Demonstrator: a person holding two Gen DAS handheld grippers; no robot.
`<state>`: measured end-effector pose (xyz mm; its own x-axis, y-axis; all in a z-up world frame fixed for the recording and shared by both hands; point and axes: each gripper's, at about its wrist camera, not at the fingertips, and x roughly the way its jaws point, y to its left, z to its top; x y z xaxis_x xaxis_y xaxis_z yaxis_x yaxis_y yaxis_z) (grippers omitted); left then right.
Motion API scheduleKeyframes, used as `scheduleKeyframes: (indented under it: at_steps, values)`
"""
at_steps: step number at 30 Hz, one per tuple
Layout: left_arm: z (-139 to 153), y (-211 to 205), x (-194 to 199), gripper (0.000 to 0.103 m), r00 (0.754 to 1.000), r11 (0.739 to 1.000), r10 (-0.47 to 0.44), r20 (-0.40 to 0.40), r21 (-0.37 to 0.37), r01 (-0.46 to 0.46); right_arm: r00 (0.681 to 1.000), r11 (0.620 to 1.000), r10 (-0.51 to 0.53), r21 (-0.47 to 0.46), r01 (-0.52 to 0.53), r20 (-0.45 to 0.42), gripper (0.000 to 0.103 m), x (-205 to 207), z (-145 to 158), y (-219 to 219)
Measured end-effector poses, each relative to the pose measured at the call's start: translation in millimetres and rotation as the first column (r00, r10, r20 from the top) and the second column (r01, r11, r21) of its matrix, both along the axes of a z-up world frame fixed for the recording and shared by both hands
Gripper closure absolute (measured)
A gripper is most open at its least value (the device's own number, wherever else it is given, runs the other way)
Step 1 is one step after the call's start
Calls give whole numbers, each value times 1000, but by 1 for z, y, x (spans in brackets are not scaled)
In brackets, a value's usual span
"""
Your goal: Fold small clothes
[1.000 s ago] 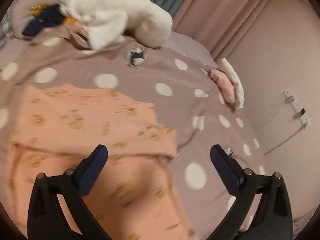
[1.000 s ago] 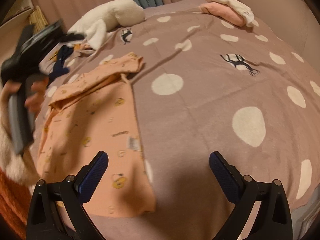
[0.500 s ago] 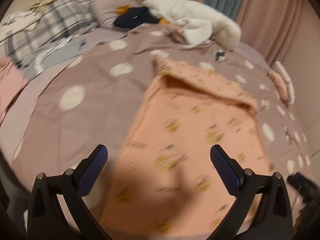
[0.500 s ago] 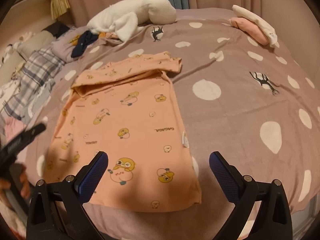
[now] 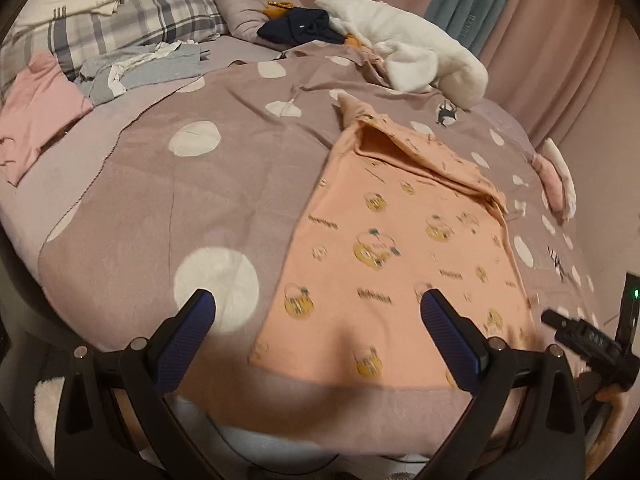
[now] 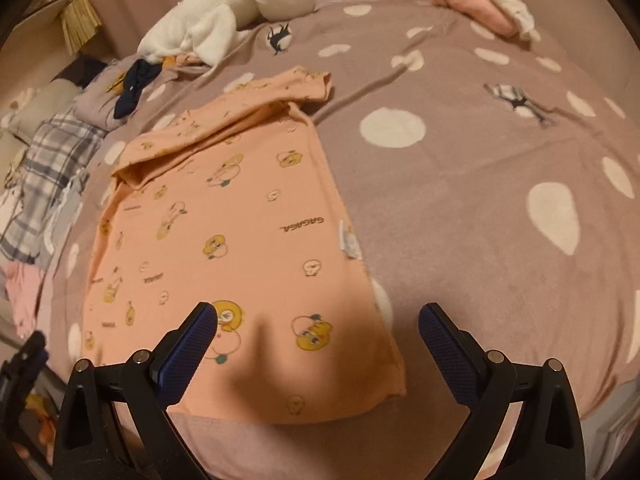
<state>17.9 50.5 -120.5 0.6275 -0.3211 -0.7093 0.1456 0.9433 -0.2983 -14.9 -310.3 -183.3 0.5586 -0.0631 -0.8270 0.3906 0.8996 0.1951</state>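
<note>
A small peach shirt (image 5: 404, 256) with yellow cartoon prints lies flat on the mauve polka-dot bedspread (image 5: 224, 184), its far end folded over. It also shows in the right wrist view (image 6: 236, 248). My left gripper (image 5: 318, 330) is open and empty above the shirt's near left corner. My right gripper (image 6: 318, 334) is open and empty above the shirt's near right corner. The right gripper's body shows at the lower right of the left wrist view (image 5: 592, 344).
A white plush blanket (image 5: 412, 48) and a dark navy garment (image 5: 300, 28) lie at the far end. A plaid pillow (image 5: 120, 28), grey clothes (image 5: 140, 68) and a pink garment (image 5: 36, 108) sit at the left. Folded pink and white clothes (image 6: 484, 4) sit far right.
Both grippers have pulled back toward the near edge of the bed. The left one swung from over the shirt's far part to its near hem. The shirt now lies flat.
</note>
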Motion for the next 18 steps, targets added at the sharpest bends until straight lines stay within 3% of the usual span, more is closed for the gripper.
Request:
scheduleKeyframes:
  at_steps: [5, 8, 12, 18]
  values:
    - [15, -15, -37, 0, 990, 996, -69, 125, 72, 60, 998, 998, -40, 44, 38, 55, 3, -13, 12, -1]
    - [23, -13, -61, 0, 983, 994, -90, 159, 79, 79, 994, 997, -36, 76, 28, 99, 3, -21, 22, 4]
    - [28, -2, -88, 0, 968, 994, -94, 234, 78, 78, 993, 999, 8, 47, -13, 121, 3, -30, 33, 24]
    - [32, 10, -95, 0, 962, 998, -52, 269, 47, 41, 985, 996, 75, 40, -82, 156, 2, -35, 42, 48]
